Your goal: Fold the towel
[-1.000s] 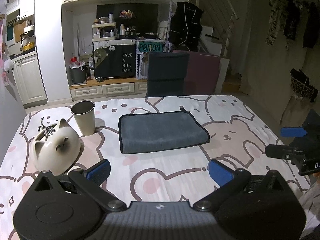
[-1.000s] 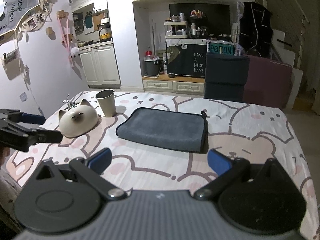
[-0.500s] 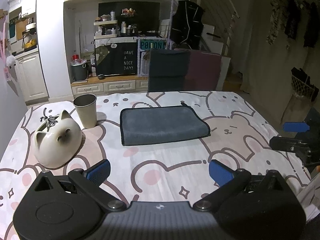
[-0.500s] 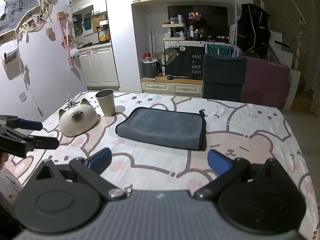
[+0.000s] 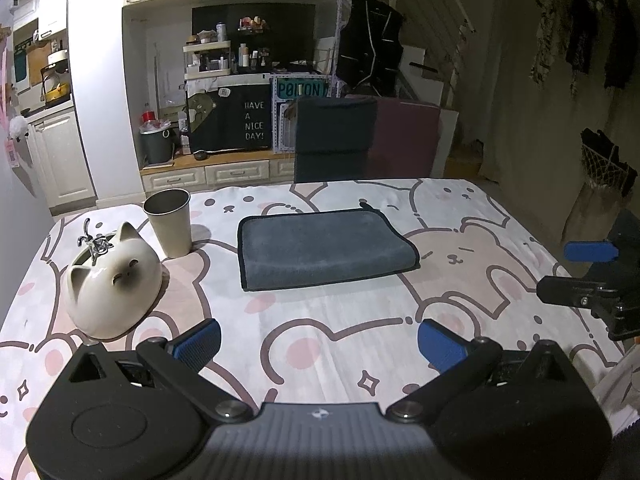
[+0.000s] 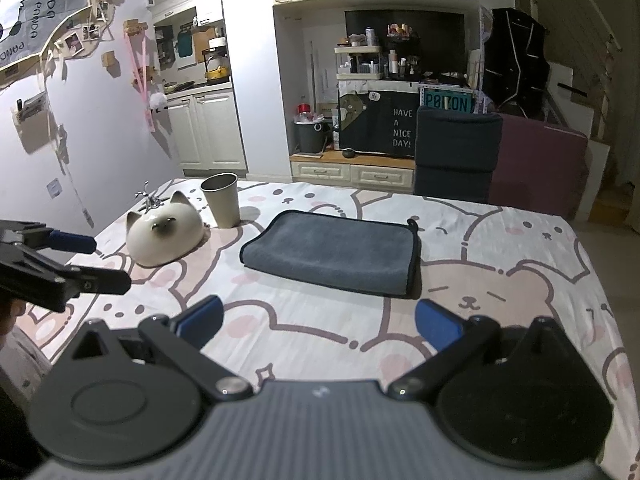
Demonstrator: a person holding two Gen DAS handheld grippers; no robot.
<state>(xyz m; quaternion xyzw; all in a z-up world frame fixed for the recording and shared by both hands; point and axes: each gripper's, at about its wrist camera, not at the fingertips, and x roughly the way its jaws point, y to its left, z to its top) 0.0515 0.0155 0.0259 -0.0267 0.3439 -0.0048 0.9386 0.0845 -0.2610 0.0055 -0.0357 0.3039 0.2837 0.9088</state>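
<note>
A grey towel (image 5: pixel 324 248) with dark trim lies folded into a flat rectangle in the middle of the table; it also shows in the right wrist view (image 6: pixel 334 252). My left gripper (image 5: pixel 318 344) is open and empty, held over the near table edge, well short of the towel. My right gripper (image 6: pixel 318 326) is open and empty too, near the front edge on the right side. Each gripper appears at the edge of the other's view: the right one (image 5: pixel 576 272) and the left one (image 6: pixel 84 260).
A cat-shaped ceramic bowl (image 5: pixel 112 280) and a beige cup (image 5: pixel 170 222) stand left of the towel on the bear-print tablecloth (image 5: pixel 460 248). A dark chair (image 5: pixel 334 144) stands at the table's far side. Cabinets and shelves line the back wall.
Both grippers have drawn back toward the near edge of the table, away from the towel. The towel has not moved. Both stay open.
</note>
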